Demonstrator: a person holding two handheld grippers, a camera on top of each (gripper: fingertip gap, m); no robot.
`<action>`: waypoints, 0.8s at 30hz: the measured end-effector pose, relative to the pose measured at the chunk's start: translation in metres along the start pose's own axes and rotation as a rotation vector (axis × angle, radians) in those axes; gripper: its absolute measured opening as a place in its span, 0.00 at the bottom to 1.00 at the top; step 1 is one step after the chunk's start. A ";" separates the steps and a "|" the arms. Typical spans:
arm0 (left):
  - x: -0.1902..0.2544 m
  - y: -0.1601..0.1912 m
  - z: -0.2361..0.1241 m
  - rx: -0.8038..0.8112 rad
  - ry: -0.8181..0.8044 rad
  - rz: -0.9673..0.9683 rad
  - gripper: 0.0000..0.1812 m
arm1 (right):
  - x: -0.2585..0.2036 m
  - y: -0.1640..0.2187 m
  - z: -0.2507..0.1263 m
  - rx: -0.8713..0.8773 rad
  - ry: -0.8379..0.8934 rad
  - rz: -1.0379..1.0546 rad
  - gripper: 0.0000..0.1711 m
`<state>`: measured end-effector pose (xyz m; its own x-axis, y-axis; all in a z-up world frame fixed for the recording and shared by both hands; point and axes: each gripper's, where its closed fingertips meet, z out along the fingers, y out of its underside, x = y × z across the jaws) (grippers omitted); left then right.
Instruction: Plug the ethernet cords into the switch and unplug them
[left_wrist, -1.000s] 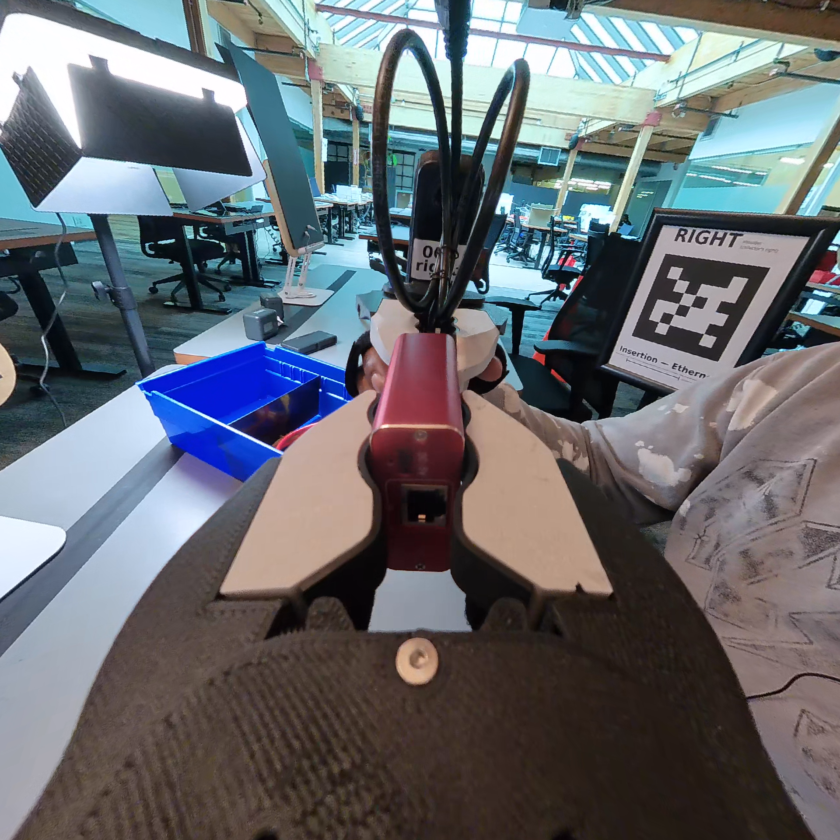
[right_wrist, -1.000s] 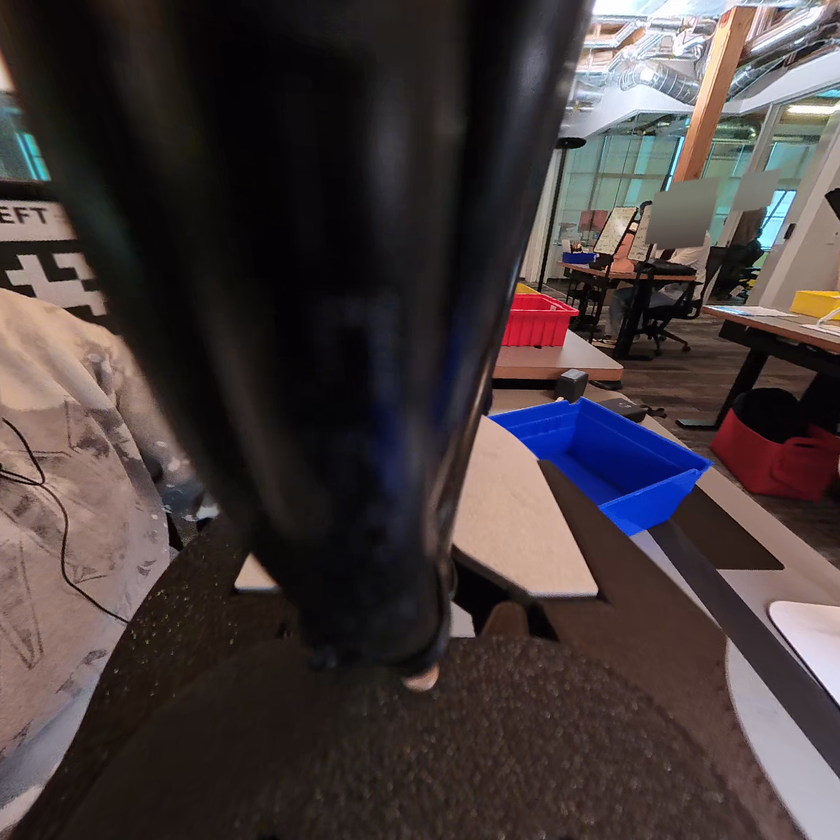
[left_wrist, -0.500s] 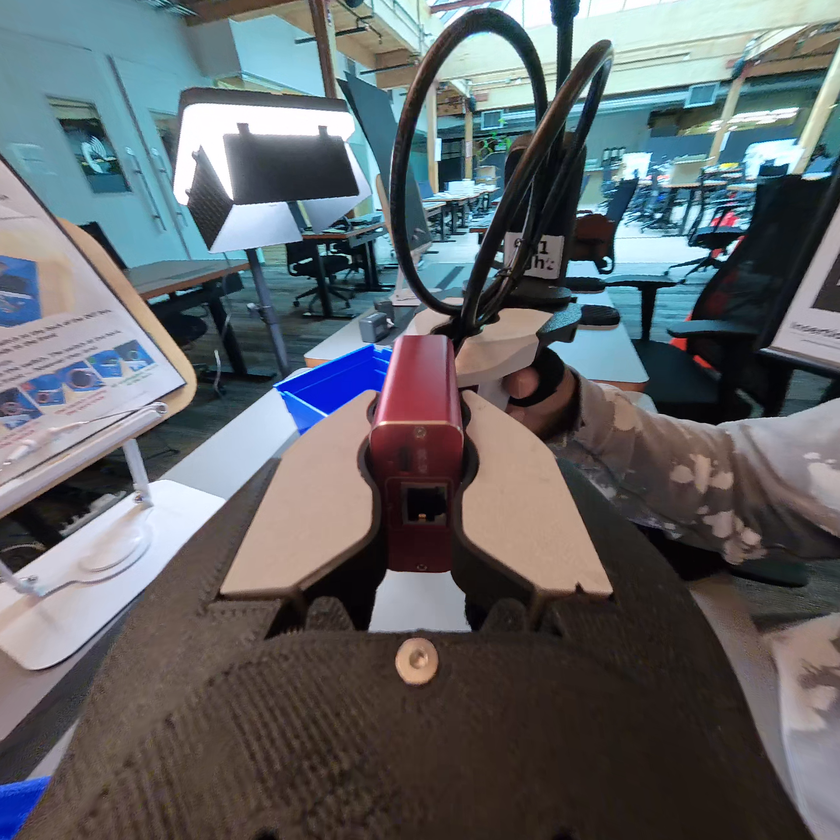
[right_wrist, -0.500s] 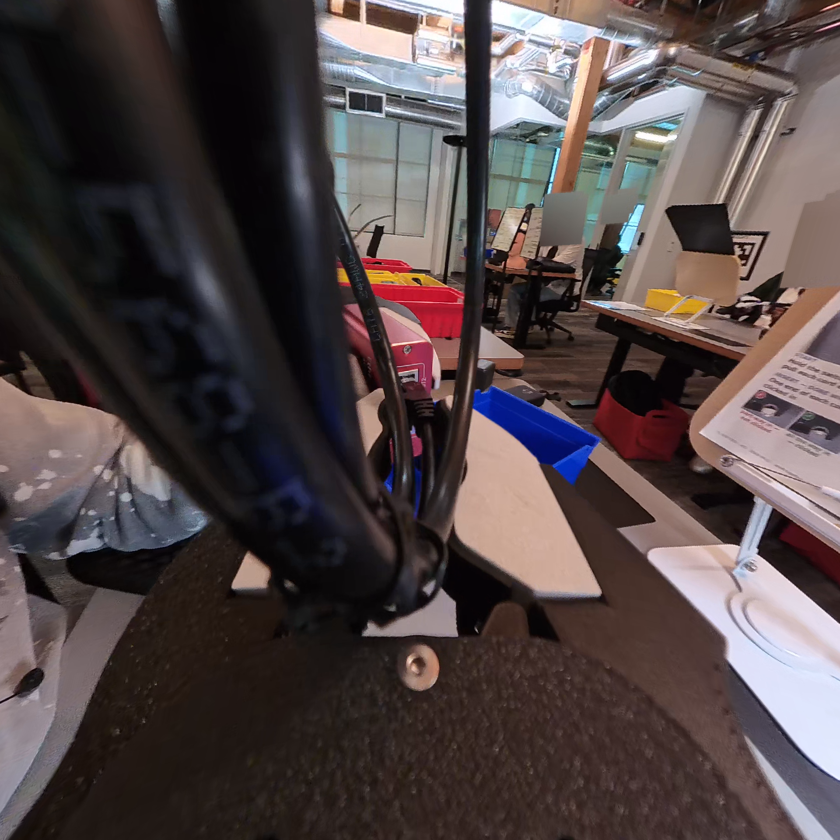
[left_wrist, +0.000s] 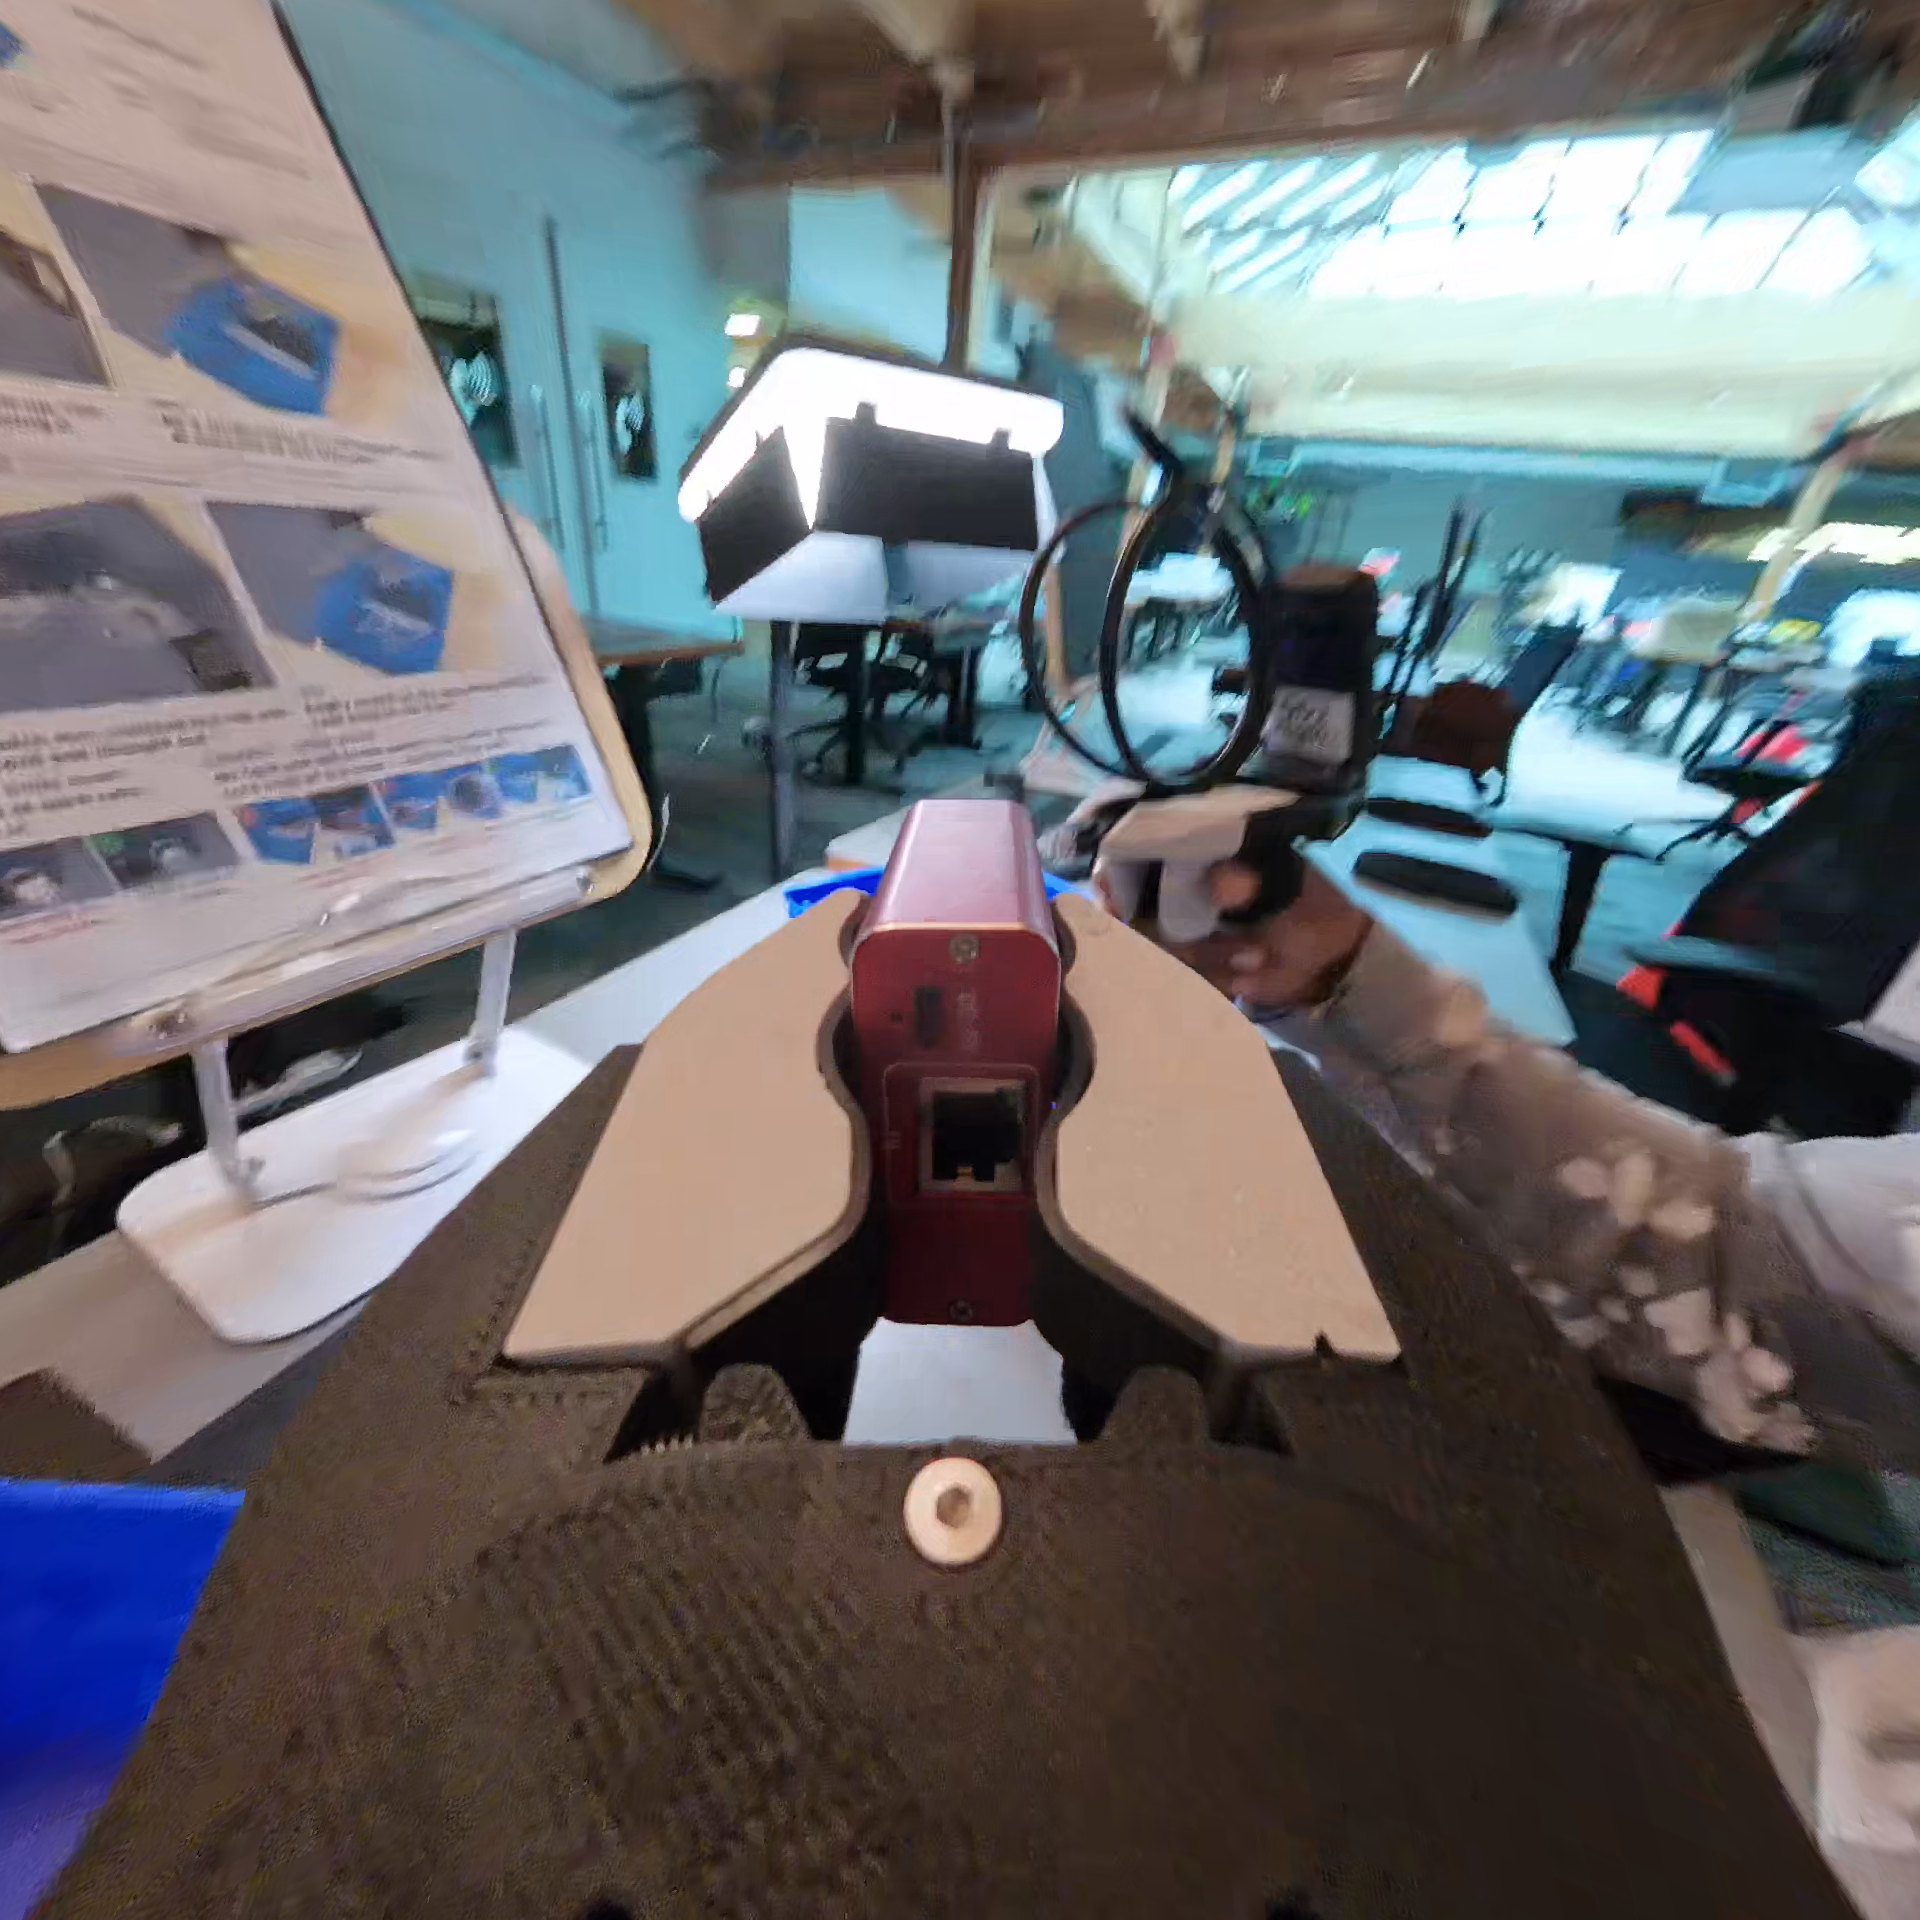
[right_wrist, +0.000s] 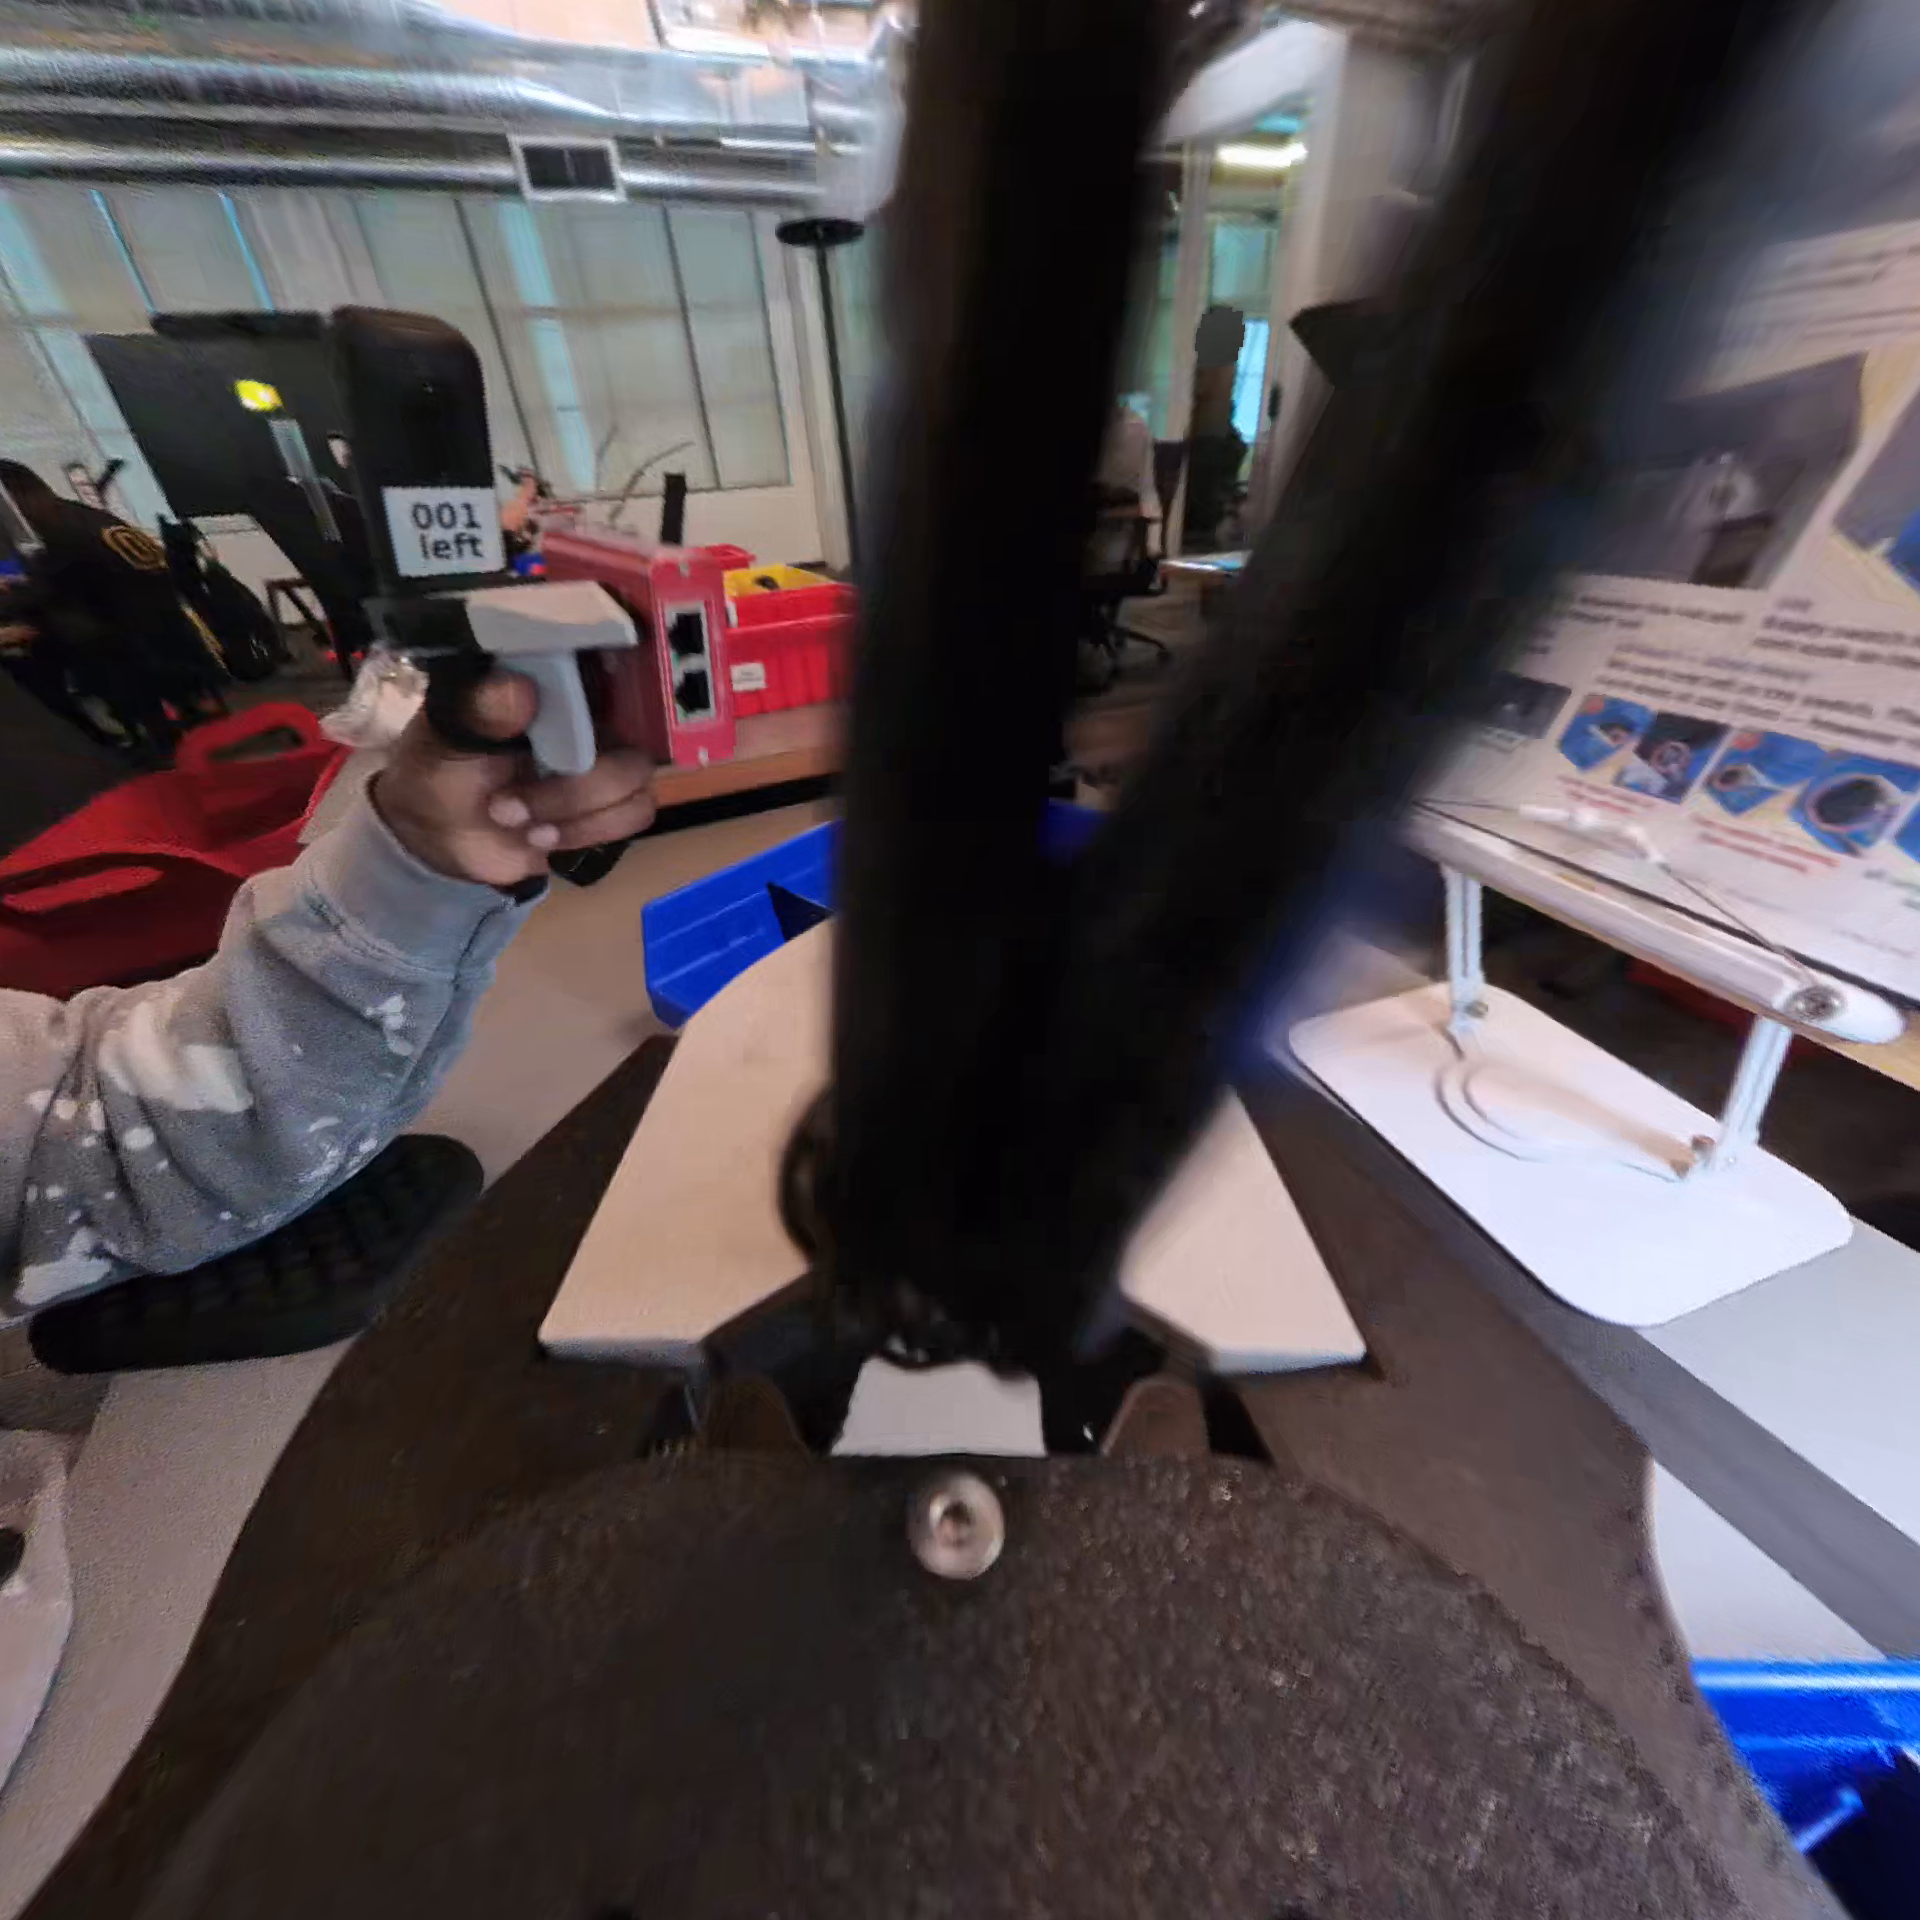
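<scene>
Left gripper (left_wrist: 954, 1091) clamps the red switch (left_wrist: 954, 1049), ports empty; right gripper (right_wrist: 951, 1205) pinches looped black cords (left_wrist: 1143, 644) at 1 o'clock, so plugging & unplugging both remain.

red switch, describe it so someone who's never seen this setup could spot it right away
Start from the big instruction board on its white stand at the left of the left wrist view. Just right of it, the left gripper has its two pale fingers clamped on a small box: the switch. It is the only dark red metal thing there, with a square network socket on its near end.
</scene>
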<state>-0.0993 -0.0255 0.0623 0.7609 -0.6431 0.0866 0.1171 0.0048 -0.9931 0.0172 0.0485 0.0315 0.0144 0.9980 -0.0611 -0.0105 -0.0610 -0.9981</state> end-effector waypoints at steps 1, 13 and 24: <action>-0.003 0.010 0.007 -0.047 -0.030 0.007 0.16 | 0.003 -0.001 0.000 -0.009 0.018 0.010 0.06; -0.061 0.096 0.043 -0.247 -0.333 0.046 0.16 | 0.106 0.104 -0.152 -0.779 0.450 -0.023 0.06; -0.062 0.109 0.048 -0.272 -0.334 0.020 0.16 | 0.122 0.154 -0.246 -1.417 0.496 -0.065 0.06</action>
<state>-0.1036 0.0518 -0.0472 0.9314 -0.3614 0.0439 -0.0378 -0.2160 -0.9757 0.2638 0.1574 -0.1322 0.3074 0.9111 0.2747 0.9487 -0.2709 -0.1632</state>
